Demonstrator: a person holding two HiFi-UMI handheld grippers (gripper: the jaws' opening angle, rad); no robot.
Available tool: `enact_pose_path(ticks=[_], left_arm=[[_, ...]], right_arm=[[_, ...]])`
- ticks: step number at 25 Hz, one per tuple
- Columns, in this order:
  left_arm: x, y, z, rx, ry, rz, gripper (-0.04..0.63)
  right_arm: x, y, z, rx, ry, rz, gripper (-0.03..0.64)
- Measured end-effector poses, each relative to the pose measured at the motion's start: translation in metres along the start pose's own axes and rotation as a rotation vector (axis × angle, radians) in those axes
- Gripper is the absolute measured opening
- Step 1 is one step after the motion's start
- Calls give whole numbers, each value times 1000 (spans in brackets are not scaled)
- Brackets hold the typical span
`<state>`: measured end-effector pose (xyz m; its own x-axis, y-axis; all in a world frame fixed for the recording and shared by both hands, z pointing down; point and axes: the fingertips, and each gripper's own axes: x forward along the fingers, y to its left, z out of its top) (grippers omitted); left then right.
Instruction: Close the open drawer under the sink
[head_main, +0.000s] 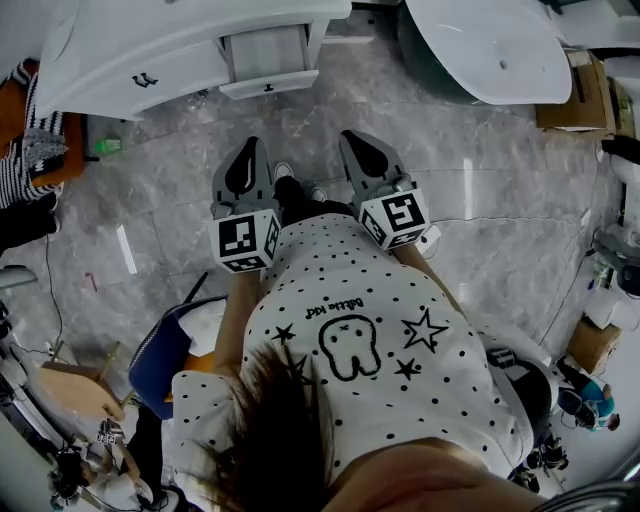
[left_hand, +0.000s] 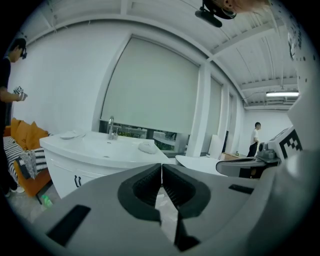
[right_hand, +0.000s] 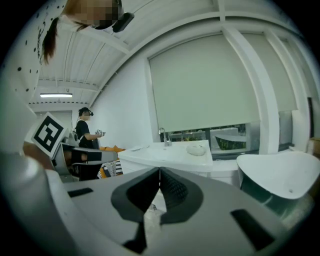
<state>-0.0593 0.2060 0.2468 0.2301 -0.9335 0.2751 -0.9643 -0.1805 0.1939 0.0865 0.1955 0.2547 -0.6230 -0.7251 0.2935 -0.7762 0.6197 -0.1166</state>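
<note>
While the left gripper (head_main: 251, 145) and right gripper (head_main: 352, 138) are held shut and empty over the grey marble floor (head_main: 480, 160), the open drawer (head_main: 268, 65) is seen ahead, under the white sink (head_main: 100, 40). It is hidden in both gripper views.

The person wears a white T-shirt (head_main: 400, 400) with small black dots all over and short sleeves. In the lower middle of the head view it has black stars (head_main: 424, 330) and a drawing of a big tooth (head_main: 350, 348) with tiny writing next to it. Dark hair (head_main: 275, 440) shows at the bottom of the frame. In the middle are dark trousers (head_main: 298, 200) and white shoes (head_main: 284, 172). The left gripper (head_main: 250, 142) and the right gripper (head_main: 350, 135) are grey with black insides. Each has a white cube with black square markers, the left cube (head_main: 246, 240) and the right cube (head_main: 393, 220). In the left gripper view the pads (left_hand: 147, 187) are black and ribbed. At the top of that view a black camera (left_hand: 216, 11) sits on the head.
</note>
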Motion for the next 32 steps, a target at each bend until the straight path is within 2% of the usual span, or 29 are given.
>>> enact_pose_path(ticks=[10,18,26,32], left_arm=[[23,28,18,6,-21,-60,9],[24,53,14,8,-6,-41,9],[37,49,13,-8,10,-35,9],[62,46,17,-14,15,-3,9]], right_arm=[[44,9,10,10,-20,-18,14],[59,11,8,17,-20,-32,14],[66,4,4,36,-6,-17,14],[82,-23,12,41,-7,6,14]])
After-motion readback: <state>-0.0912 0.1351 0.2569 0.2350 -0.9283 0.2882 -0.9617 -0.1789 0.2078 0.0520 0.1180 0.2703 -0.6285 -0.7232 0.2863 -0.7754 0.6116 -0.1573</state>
